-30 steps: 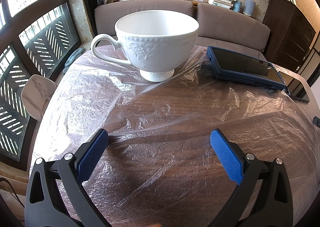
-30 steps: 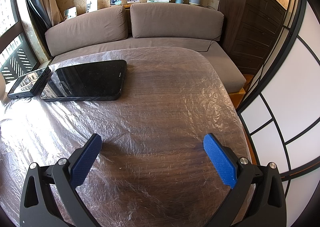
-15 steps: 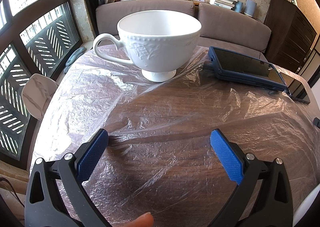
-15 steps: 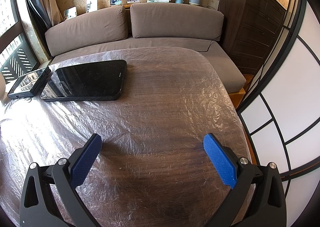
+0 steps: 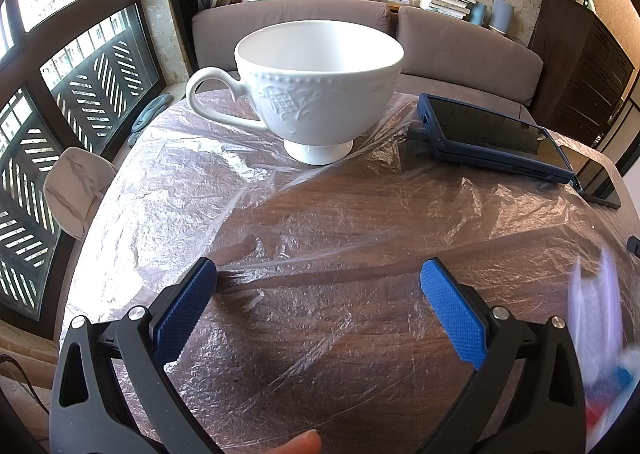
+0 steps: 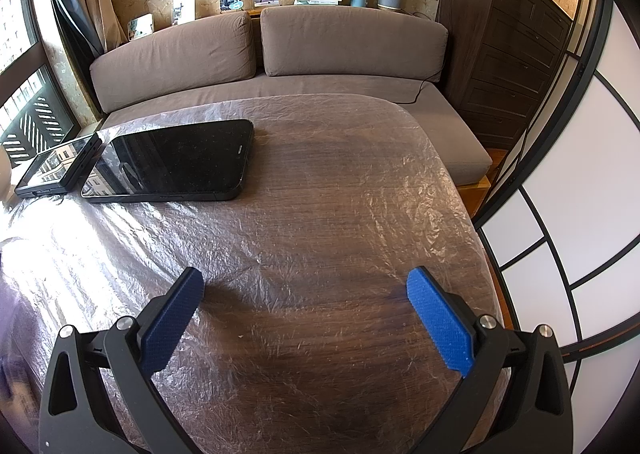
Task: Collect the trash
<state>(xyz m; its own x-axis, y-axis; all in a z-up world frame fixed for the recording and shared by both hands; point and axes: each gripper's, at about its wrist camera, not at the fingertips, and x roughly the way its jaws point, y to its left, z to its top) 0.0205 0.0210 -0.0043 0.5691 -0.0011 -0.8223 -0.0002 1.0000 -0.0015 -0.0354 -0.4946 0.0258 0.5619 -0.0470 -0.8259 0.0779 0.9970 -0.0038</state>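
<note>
My left gripper is open and empty, low over the plastic-covered wooden table. A large white cup stands upright ahead of it, handle to the left. A blurred white, red and blue object shows at the right edge of the left wrist view; I cannot tell what it is. My right gripper is open and empty over the same table. No clear piece of trash shows in the right wrist view.
A blue-cased tablet and a phone lie right of the cup; they also show in the right wrist view as a tablet and a phone. A fingertip shows at the bottom. A sofa stands behind; a white chair stands at the left.
The left gripper has shifted slightly, so the cup sits a little more to the right in view. A blurred white and coloured object has entered at the right edge. The right gripper has not moved.
</note>
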